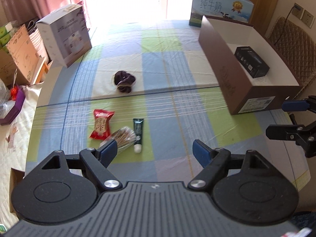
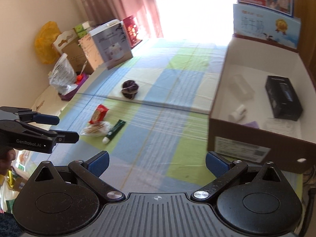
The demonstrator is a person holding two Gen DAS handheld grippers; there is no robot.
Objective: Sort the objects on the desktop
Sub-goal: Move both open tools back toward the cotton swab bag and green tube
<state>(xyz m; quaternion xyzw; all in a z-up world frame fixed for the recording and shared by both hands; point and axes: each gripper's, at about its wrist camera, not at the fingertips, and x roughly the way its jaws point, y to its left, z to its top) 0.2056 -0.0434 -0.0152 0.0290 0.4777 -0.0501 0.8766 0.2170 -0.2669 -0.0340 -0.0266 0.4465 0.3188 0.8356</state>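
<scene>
On the checked tablecloth lie a purple scrunchie point(image 1: 124, 81) point(image 2: 129, 89), a red snack packet point(image 1: 101, 126) point(image 2: 98, 114), a clear bag of thin sticks point(image 1: 122, 138) point(image 2: 94, 129) and a dark green tube point(image 1: 138, 134) point(image 2: 114, 130). My left gripper point(image 1: 155, 150) point(image 2: 65, 127) hovers open just short of the bag and tube, holding nothing. My right gripper point(image 2: 158, 162) point(image 1: 276, 119) is open and empty beside the brown box point(image 1: 223, 75) point(image 2: 217, 130). Inside that box are a black box point(image 1: 251, 62) point(image 2: 284, 98) and a small white bottle point(image 2: 237, 113).
A white appliance box point(image 1: 65, 37) stands at the back left and a blue milk carton point(image 1: 221, 6) at the back right. Cardboard boxes point(image 1: 21, 55) and a plastic bag point(image 2: 62, 77) crowd the left beyond the table edge. A quilted chair back point(image 1: 292, 45) is at the right.
</scene>
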